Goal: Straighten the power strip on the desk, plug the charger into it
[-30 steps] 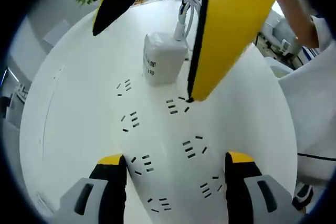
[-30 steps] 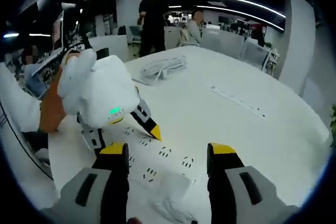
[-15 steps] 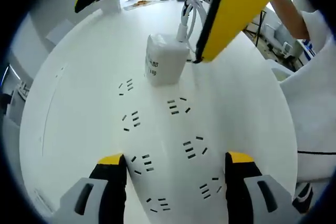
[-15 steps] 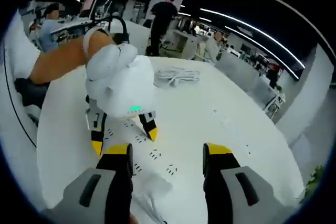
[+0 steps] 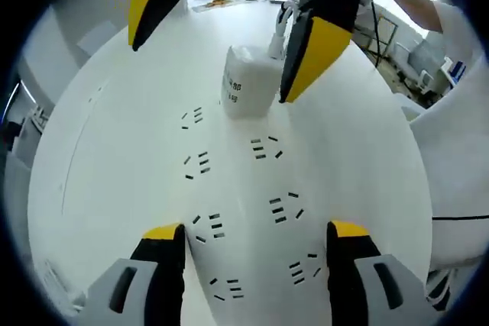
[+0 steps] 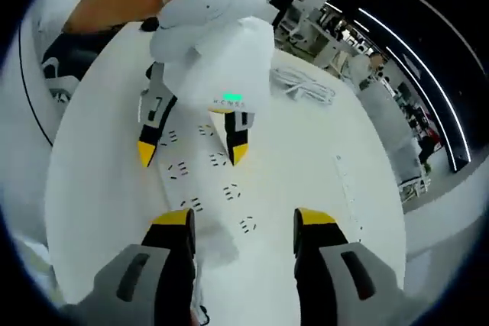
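**Both tongs open above the power strip**

Left gripper view: my left tongs (image 5: pixel 250 238) stand open, gripping nothing, over the white power strip (image 5: pixel 244 211) lying on the white tabletop (image 5: pixel 114 135). The white charger (image 5: pixel 248 89) sits at the strip's far end; I cannot tell whether it is plugged in. My right tongs (image 5: pixel 221 36) hang above it, jaws apart.

Right gripper view: my right tongs (image 6: pixel 241 223) are open and empty. The strip (image 6: pixel 206 181) runs ahead beneath my left tongs (image 6: pixel 191 146), also open. A white cable bundle (image 6: pixel 306 85) lies well apart.
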A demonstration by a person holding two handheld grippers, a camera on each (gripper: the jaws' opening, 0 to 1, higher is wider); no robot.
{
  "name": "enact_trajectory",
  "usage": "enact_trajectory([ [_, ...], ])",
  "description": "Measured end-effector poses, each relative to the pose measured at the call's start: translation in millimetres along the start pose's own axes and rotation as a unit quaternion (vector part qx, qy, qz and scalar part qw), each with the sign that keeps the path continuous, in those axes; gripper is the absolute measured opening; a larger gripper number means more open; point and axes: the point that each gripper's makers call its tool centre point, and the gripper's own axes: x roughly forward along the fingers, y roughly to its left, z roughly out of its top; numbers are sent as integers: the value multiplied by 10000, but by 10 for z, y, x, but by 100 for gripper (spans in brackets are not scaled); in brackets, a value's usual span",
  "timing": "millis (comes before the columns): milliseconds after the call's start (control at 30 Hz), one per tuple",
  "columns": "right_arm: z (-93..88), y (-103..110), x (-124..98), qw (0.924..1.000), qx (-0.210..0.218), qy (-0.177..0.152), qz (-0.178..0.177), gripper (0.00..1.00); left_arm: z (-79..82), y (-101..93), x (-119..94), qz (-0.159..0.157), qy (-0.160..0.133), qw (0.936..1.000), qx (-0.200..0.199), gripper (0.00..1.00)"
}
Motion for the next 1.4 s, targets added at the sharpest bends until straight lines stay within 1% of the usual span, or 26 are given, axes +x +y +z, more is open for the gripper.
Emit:
enact_trajectory([
  [33,-26,4,8,10000,-21,7,35,45,-8,-5,-5,7,2,10000,-15,76],
  [67,17,34,9,9998,15,-117,154,45,-20,23,-3,7,10,10000,-26,76],
  [133,-9,76,17,9994,-155,12,303,45,-41,64,-3,5,30,10000,-26,76],
  [167,-15,131,7,9985,-325,106,426,45,-51,75,-5,5,41,10000,-27,76],
  [233,-47,196,-8,9965,-559,341,528,44,-67,109,-6,11,63,10000,-40,76],
  [300,-118,231,23,9944,-593,601,642,40,-65,77,-10,21,71,10000,-49,77],
  [333,-139,233,39,9937,-618,665,655,39,-66,88,-9,21,77,10000,-50,77],
  [367,-208,245,55,9918,-619,844,729,38,-67,98,-8,23,90,9999,-47,77],
  [467,-218,298,62,9906,-590,877,864,34,-67,90,-12,32,142,9999,-41,76],
  [533,-220,379,53,9883,-688,872,1048,27,-67,83,-13,31,156,9999,-39,76],
  [567,-222,410,48,9876,-710,869,1101,27,-67,85,-13,29,162,9999,-36,76],
  [600,-225,407,50,9872,-812,866,1067,27,-65,76,-14,29,167,9998,-35,76],
  [767,-222,469,15,9864,-804,905,1108,27,-71,107,-13,30,226,9997,-27,76],
  [900,-211,506,-8,9863,-812,961,1064,27,-60,69,-14,0,282,9996,59,74],
  [1000,-222,474,1,9865,-766,964,1077,27,-64,114,-5,-5,353,9993,77,74],
  [1033,-226,468,4,9869,-725,954,1081,27,-64,121,-4,-8,368,9993,82,74],
  [1233,-251,466,4,9879,-519,967,1095,27,-38,12,-7,-23,455,9988,167,72],
  [1400,-272,458,-3,9894,-224,940,1087,27,-21,11,0,-65,494,9984,279,71],
])
